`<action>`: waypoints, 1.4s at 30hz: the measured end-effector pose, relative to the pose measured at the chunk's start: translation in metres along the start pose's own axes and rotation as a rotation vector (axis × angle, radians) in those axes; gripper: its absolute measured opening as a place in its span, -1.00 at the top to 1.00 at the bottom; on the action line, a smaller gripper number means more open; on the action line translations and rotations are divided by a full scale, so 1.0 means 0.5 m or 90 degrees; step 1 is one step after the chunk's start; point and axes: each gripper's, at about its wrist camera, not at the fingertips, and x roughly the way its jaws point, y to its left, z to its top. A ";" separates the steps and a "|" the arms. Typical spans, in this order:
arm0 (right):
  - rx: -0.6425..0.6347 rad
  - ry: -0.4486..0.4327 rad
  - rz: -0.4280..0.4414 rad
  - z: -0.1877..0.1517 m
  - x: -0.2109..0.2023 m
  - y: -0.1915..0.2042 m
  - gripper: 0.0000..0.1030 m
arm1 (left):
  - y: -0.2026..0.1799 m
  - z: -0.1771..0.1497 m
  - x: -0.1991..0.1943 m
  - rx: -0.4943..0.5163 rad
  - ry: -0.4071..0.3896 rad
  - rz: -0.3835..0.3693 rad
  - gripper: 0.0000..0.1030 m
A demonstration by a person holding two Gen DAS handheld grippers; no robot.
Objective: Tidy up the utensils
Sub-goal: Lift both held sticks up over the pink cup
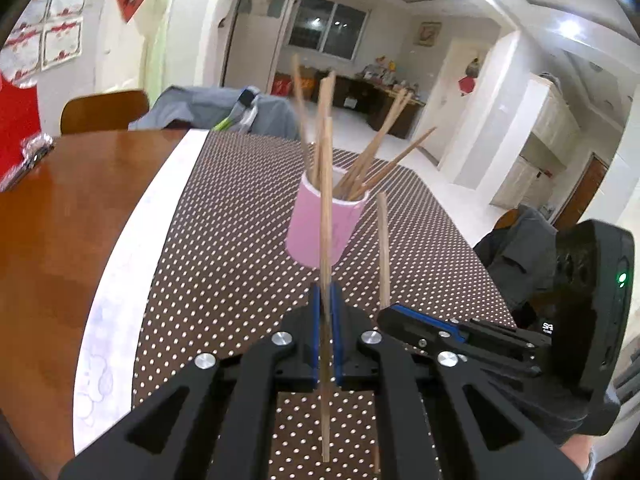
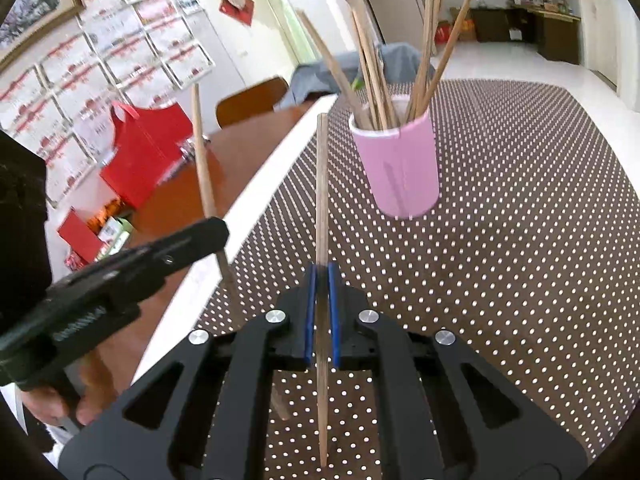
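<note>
A pink cup stands on the dotted cloth covering the tabletop, with several wooden chopsticks leaning out of it. Just in front of the cup, the left gripper is clamped on one upright chopstick. Beside it, also short of the cup, the right gripper is clamped on another chopstick, held upright above the cloth

Pink cup (upright) holds wooden chopsticks on dotted cloth.
</note>
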 end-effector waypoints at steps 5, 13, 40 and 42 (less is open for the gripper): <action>0.007 -0.045 0.027 0.020 -0.040 -0.013 0.87 | -0.026 0.014 -0.003 0.019 -0.012 -0.010 0.89; -0.002 -0.141 0.033 0.051 -0.103 0.003 0.87 | -0.044 0.051 -0.016 0.039 -0.050 -0.025 0.89; -0.045 -0.388 -0.043 0.206 -0.120 -0.007 0.87 | -0.071 0.236 0.018 0.056 -0.248 -0.010 0.89; -0.052 -0.398 -0.053 0.215 -0.114 -0.006 0.87 | -0.064 0.249 0.029 0.046 -0.253 -0.023 0.89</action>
